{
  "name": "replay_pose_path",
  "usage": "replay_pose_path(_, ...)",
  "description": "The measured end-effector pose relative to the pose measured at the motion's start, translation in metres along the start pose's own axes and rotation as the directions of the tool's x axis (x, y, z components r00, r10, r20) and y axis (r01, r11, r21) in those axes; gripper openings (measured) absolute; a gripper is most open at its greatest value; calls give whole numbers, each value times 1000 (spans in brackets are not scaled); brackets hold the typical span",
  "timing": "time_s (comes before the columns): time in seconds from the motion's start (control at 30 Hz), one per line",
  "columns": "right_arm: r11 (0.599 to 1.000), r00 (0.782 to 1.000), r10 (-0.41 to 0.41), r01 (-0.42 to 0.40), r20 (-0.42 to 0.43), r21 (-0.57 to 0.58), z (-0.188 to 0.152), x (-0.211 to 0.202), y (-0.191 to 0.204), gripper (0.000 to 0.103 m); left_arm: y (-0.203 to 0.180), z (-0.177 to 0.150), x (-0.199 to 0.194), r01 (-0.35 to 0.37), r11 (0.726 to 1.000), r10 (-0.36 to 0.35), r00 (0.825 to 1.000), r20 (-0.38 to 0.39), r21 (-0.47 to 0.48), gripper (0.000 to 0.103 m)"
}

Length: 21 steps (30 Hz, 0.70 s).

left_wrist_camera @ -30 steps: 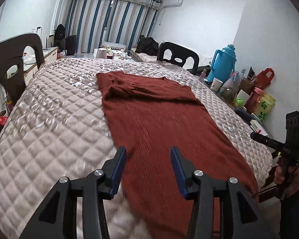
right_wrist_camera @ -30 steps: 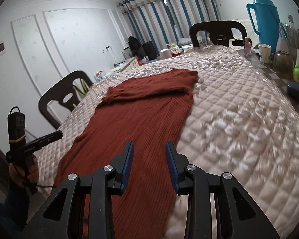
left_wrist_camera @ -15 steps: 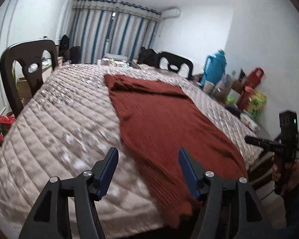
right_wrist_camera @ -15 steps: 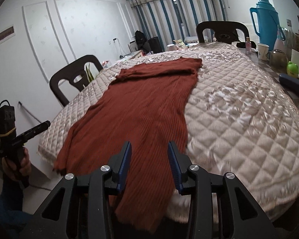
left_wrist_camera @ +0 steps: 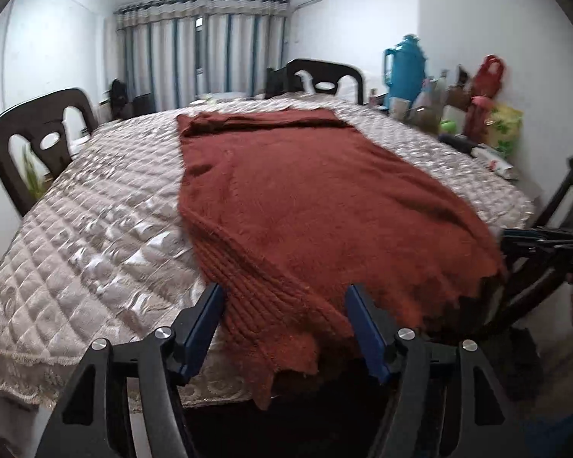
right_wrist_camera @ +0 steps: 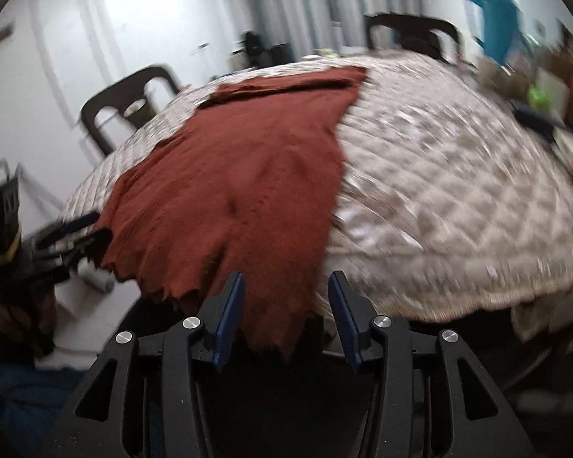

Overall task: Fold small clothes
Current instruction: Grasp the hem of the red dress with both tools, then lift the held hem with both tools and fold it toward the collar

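Between both grippers' spread fingers (left_wrist_camera: 204, 322), rust knit garment's (left_wrist_camera: 305, 198) hanging hem corners, unpinched, right gripper (right_wrist_camera: 286, 315) just widening

Two close wrist views over one garment (left_wrist_camera: 309, 206)

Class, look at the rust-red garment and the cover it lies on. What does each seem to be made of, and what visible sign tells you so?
Rust-red garment: looks like knitted yarn, possibly wool or acrylic; matte, fuzzy surface, raised ribs near the scalloped hem hanging over the edge.
Table cover: seems a quilted, satin-like fabric; diamond stitching and shiny highlights, with a lace-like trim along its edge.
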State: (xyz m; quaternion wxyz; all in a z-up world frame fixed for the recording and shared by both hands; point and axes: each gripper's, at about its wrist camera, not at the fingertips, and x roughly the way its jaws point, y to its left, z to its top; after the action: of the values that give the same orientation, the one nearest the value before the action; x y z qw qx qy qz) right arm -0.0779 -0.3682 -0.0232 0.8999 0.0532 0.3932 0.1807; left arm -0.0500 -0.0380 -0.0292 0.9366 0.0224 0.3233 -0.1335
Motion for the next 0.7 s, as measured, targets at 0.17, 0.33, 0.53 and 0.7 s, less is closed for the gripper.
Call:
replay_pose_path(0.17,996,998,19,-13,-63,93,-9,8,-11,46,12,-4,-9,-16,999,18,1000,25,-52,16)
replay_pose_path(0.33,972,985,148,-129,-85,197,-12,22,-18,27,64,-18,-27,62,964,-52,998,46,-259,13)
replay_pose_path(0.53,965,978,203,-192,-45,176,-5,-4,-29,5,97,-38,-37,126,911,-112,992,59,-393,12)
replay_pose_path(0.7,964,982,177,-159,-69,213,-9,-13,-53,5,97,-43,-35,168,892,-157,986,61,-420,13)
